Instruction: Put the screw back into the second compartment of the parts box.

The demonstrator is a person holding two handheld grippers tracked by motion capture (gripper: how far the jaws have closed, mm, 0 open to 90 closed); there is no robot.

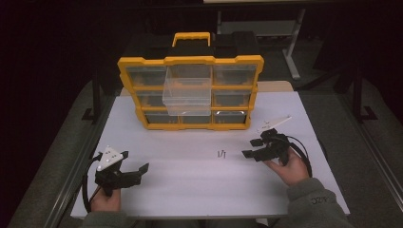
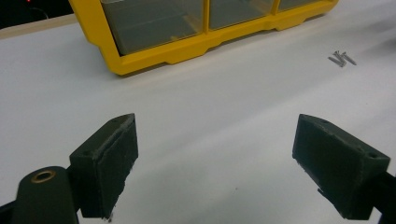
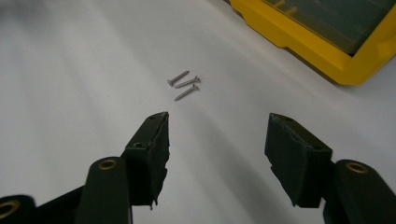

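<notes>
On the white table (image 1: 190,190), near its middle and a little toward the right, lie three small screws (image 1: 221,154), close together and apparently touching; they rest on the bare surface, not yet picked up, so the work looks to be at its start. The right gripper (image 1: 248,148) sits just beside them on the right with its jaws partly spread and nothing between them; in the right gripper view the screws (image 3: 184,84) lie just ahead of the pads, apart from them. The left gripper (image 1: 142,168) rests near the table's front left corner, jaws wide and empty, well apart from the screws (image 2: 342,59). Behind stands the yellow organizer (image 1: 190,92), with one clear drawer (image 1: 187,95) pulled out from its middle column, likely the place for the screws, though its contents are too dim to tell. What remains, as I judge it: grasp, carry, drop in; the stretch between screws and organizer is open, and the table's right edge lies near the right hand.
</notes>
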